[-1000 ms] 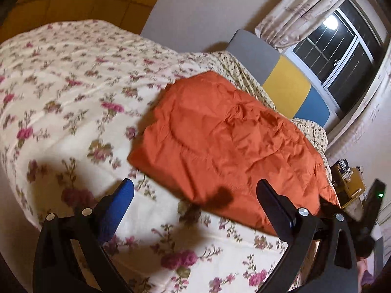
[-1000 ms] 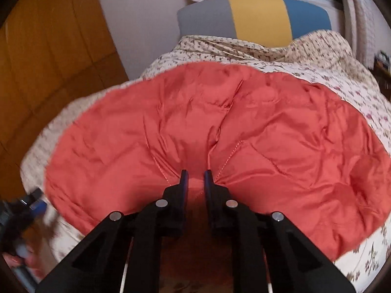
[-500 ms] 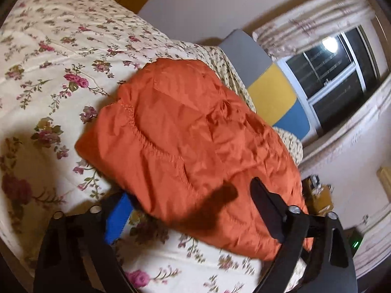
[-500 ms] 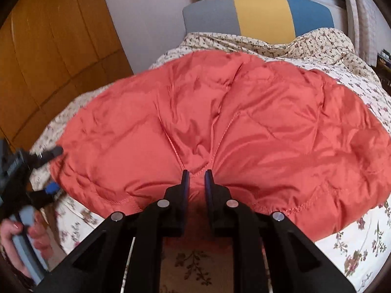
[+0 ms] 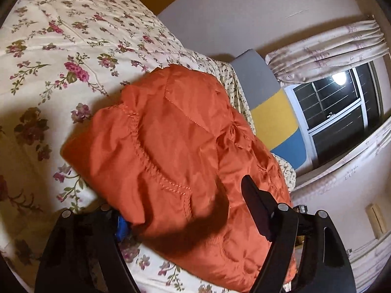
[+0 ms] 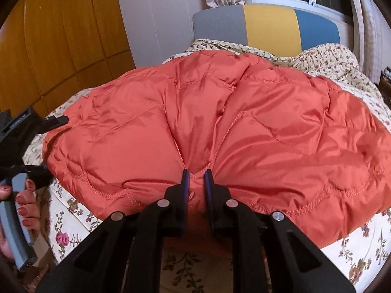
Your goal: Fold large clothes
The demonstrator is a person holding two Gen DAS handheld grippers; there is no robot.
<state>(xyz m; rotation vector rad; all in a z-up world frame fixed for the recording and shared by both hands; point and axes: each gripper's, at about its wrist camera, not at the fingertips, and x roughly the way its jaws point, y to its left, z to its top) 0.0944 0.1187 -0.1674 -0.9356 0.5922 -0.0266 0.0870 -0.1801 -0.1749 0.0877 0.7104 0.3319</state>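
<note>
On the floral bedspread (image 5: 73, 39) my right gripper (image 6: 195, 174) pinched the orange quilted jacket (image 6: 244, 127) hem, left gripper (image 5: 183, 210) closing round its corner w/o pressing yet — puffy fabric could've slipped out.

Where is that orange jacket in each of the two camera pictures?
Left wrist view: the jacket fills the middle, running down to the lower right, one corner between the closing left gripper jaws.
Right wrist view: the jacket spans the middle, its near edge pinched by the right gripper.
Shared landmark: the grey, yellow and blue headboard.
</note>
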